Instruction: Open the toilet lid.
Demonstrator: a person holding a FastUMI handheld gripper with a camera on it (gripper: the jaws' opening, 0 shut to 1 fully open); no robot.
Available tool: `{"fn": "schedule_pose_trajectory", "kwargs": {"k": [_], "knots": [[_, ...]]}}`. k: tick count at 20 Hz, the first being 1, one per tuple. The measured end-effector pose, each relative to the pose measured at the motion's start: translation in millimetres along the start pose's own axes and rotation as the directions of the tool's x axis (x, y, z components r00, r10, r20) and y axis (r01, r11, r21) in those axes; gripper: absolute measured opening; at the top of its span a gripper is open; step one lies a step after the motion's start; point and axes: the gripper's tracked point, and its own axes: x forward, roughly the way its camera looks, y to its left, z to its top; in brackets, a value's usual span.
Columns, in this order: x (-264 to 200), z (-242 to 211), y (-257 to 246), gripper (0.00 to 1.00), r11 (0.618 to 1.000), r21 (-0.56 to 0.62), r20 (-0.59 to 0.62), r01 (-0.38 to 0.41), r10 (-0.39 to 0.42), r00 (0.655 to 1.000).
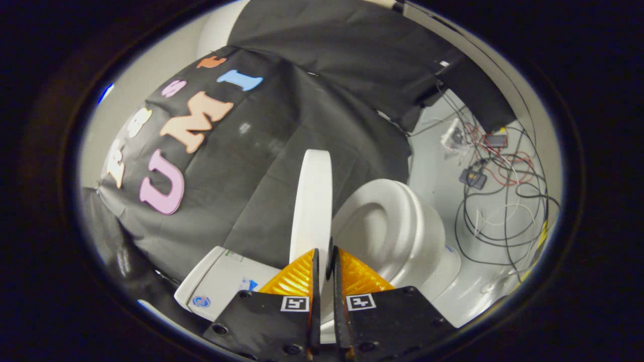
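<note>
The gripper (324,259) pinches the raised toilet lid (313,201) — its fingers (315,281) pressed close on either side of the lid's thin edge, which stands upright and rises beyond them. The open toilet bowl (397,226) sits just beside the lid — loose cables (503,201) lie on the floor beyond.

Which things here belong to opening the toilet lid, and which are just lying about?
Job:
- toilet lid, raised on edge, pinched between the fingers
- gripper, shut on the lid's edge
- toilet bowl, seat exposed
- tank beside the lid

Lying about:
- tangled cables on the floor beyond the bowl
- small electronics box among them
</note>
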Motion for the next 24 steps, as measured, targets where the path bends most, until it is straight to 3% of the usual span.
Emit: {"fn": "schedule_pose_trajectory", "kwargs": {"k": [5,9,16,24], "knots": [[-5.2,2.6,65.1,0.13,0.979,-0.184,-0.016,-0.09,0.089,0.996],[-8.6,-3.6,100.8,0.12,0.939,-0.31,-0.048,-0.147,0.139,0.989],[-11.9,-23.1,160.2,0.16,0.801,-0.536,-0.171,-0.265,0.204,0.964],[-13.3,-62.9,220.1,0.19,0.675,-0.628,-0.263,-0.388,0.285,0.922]]}}
